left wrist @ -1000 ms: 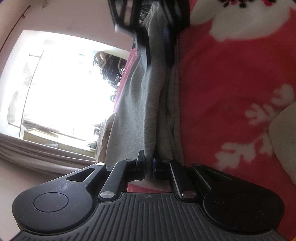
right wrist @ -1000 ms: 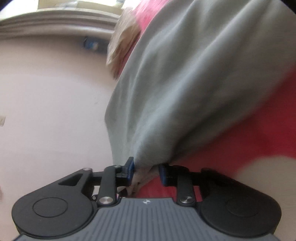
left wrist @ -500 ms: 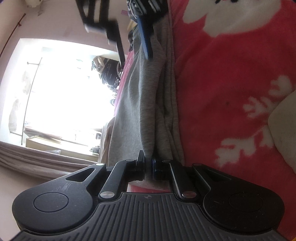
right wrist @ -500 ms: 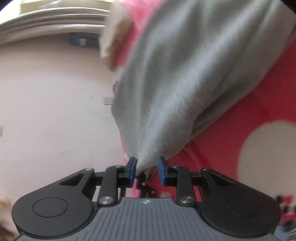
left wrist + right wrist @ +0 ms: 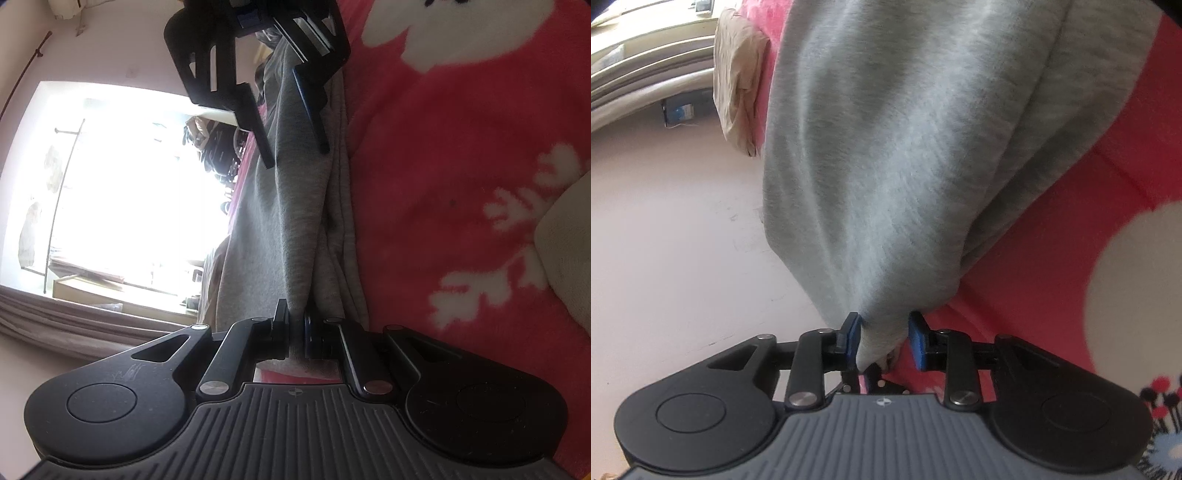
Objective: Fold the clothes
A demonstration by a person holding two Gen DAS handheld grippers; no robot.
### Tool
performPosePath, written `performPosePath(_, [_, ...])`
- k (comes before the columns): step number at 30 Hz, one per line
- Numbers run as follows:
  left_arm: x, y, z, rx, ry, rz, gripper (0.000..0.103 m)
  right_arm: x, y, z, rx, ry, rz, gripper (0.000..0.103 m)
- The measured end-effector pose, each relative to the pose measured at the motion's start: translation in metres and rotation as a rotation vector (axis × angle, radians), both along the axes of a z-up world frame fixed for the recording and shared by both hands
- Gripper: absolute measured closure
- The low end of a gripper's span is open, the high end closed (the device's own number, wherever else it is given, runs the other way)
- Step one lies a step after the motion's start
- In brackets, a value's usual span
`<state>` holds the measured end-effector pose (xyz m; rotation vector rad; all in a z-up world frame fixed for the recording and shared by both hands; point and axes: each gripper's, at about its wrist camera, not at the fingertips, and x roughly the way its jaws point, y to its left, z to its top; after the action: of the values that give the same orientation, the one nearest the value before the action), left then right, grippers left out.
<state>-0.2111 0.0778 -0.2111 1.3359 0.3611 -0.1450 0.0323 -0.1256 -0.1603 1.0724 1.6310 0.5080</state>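
We've got the soft, floppy grey garment (image 5: 886, 166) pinched betw. left gripper (image 5: 295, 328) fingers, right gripper (image 5: 882, 338) fingers half-apart w/ cloth bunched betw. them; best held by edges.

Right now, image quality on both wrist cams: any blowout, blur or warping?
Left wrist: window fully blown out, so left gripper and grey garment are backlit and dark; strong fisheye bend at the edges. Right wrist: even, soft light, no glare; slight blur on the red blanket toward the right edge; garment fabric fairly sharp.
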Motion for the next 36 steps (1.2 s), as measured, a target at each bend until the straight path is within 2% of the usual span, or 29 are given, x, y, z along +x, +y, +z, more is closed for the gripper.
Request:
performPosePath(4, [0.002, 0.001, 0.000, 0.006, 0.000, -0.002, 0.097, 0.008, 0.004, 0.001, -0.019, 0.011, -0.007, 0.065])
performPosePath(7, [0.004, 0.002, -0.001, 0.012, -0.001, -0.005, 0.097, 0.013, 0.006, 0.003, -0.018, 0.004, -0.021, 0.068])
performPosePath(11, [0.006, 0.002, -0.002, 0.016, -0.004, -0.008, 0.097, 0.019, 0.018, -0.004, -0.017, -0.003, -0.055, 0.089])
performPosePath(13, [0.007, 0.003, -0.002, 0.018, -0.005, -0.011, 0.097, 0.015, 0.019, -0.007, 0.022, -0.032, -0.082, 0.094])
performPosePath(16, [0.010, 0.003, -0.002, 0.028, -0.018, -0.023, 0.096, 0.009, 0.012, -0.002, 0.128, -0.122, -0.130, 0.095])
performPosePath(19, [0.011, 0.002, -0.001, 0.026, -0.017, -0.024, 0.096, 0.008, 0.009, 0.000, 0.190, -0.282, -0.106, 0.095])
performPosePath(27, [-0.003, 0.003, 0.000, 0.035, 0.006, -0.039, 0.095, -0.004, 0.025, -0.009, 0.028, -0.699, 0.145, 0.097])
performPosePath(28, [-0.007, 0.004, 0.006, 0.022, 0.022, -0.039, 0.093, -0.005, 0.027, -0.010, 0.007, -0.751, 0.177, 0.098])
performPosePath(30, [-0.013, 0.008, 0.018, -0.015, 0.059, -0.032, 0.092, -0.005, 0.027, -0.011, 0.006, -0.767, 0.185, 0.099])
performPosePath(32, [-0.015, 0.015, 0.038, -0.073, 0.122, 0.015, 0.091, -0.010, 0.021, -0.013, 0.012, -0.764, 0.176, 0.099])
performPosePath(33, [-0.015, 0.019, 0.045, -0.092, 0.144, 0.060, 0.091, -0.014, 0.015, -0.015, 0.019, -0.752, 0.162, 0.099])
performPosePath(36, [-0.001, 0.048, 0.076, -0.277, 0.220, 0.262, 0.091, -0.028, -0.004, -0.019, 0.037, -0.718, 0.121, 0.099])
